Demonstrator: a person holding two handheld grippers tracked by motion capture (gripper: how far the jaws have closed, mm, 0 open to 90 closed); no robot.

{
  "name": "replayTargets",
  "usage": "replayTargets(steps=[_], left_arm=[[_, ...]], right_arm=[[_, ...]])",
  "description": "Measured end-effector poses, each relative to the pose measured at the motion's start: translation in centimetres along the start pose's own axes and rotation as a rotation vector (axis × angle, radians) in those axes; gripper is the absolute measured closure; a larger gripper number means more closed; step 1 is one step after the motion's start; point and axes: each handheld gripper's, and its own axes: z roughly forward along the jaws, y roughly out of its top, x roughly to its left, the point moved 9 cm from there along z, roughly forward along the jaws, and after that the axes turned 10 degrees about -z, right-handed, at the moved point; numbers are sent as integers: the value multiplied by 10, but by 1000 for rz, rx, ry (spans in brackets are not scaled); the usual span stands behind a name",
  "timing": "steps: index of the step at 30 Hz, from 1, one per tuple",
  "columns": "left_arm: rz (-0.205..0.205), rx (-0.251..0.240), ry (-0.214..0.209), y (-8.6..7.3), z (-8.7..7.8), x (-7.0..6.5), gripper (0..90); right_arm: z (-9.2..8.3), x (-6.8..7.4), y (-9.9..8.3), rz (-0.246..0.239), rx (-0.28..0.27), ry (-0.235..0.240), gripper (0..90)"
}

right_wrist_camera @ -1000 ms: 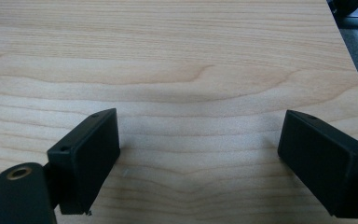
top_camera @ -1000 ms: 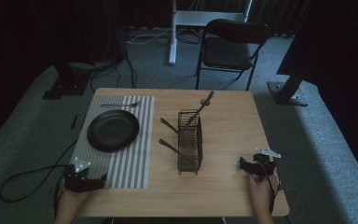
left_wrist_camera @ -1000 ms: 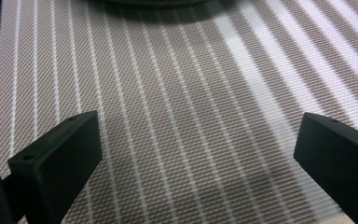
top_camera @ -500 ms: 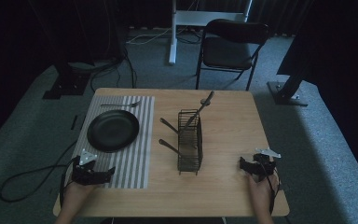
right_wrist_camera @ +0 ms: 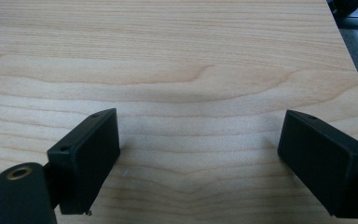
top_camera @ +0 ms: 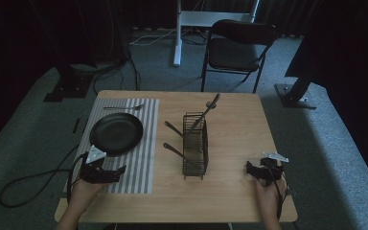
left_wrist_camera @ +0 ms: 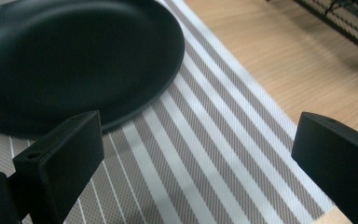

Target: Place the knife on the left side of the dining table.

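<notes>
Nearest the person's edge of the tabletop (top_camera: 230,201), the left claw (top_camera: 116,171) sits at about seven o'clock, low over the striped placemat (top_camera: 141,163), its jaws spread wide and holding nothing. From the left gripper view the near rim of the black plate (left_wrist_camera: 74,60) lies just beyond the jaw on the left, with bare stripes of mat between the two jaws. Over at five o'clock the right claw (top_camera: 252,168) rests on open wood, also spread wide and empty, well apart from everything else. Farther in, around the middle of the tabletop, stands a wire cutlery rack (top_camera: 195,146) with dark-handled utensils (top_camera: 172,150) poking out of its side toward the mat, and one long utensil (top_camera: 206,111) leaning out of the top toward twelve o'clock. Beyond the plate, at eleven o'clock, a fork (top_camera: 123,107) lies on the far end of the mat. To my eye this is the approach stage: the left claw looks to be lining up on the plate, nothing gripped yet. The next move would call for easing forward so one jaw slips under the rim and the other over it, then closing.
</notes>
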Motion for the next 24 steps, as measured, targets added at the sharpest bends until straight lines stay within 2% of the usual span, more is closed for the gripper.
replayTargets(steps=[2, 8, 9, 11, 14, 19, 20, 24], left_arm=[[-7, -6, -12, 6, 0, -2, 26], [11, -15, -31, 15, 1, -10, 26], [9, -16, -53, 18, 1, -13, 26], [9, -16, -53, 18, 1, -13, 26], [10, -30, -74, 28, 1, -18, 33], [32, -33, -83, 36, 2, -24, 33], [47, -36, -79, 41, 3, -27, 33], [55, -41, -96, 50, 4, -34, 40]], right_arm=[[0, 0, 0, 0, -1, 0, 118], [0, 0, 0, 0, -1, 0, 118], [0, 0, 0, -1, -1, 0, 118], [0, 0, 0, -1, -1, 0, 118], [0, 0, 0, -1, -1, 0, 118], [0, 0, 0, -1, -2, 0, 118], [0, 0, 0, -1, -1, 0, 118], [0, 0, 0, -1, -2, 0, 118]])
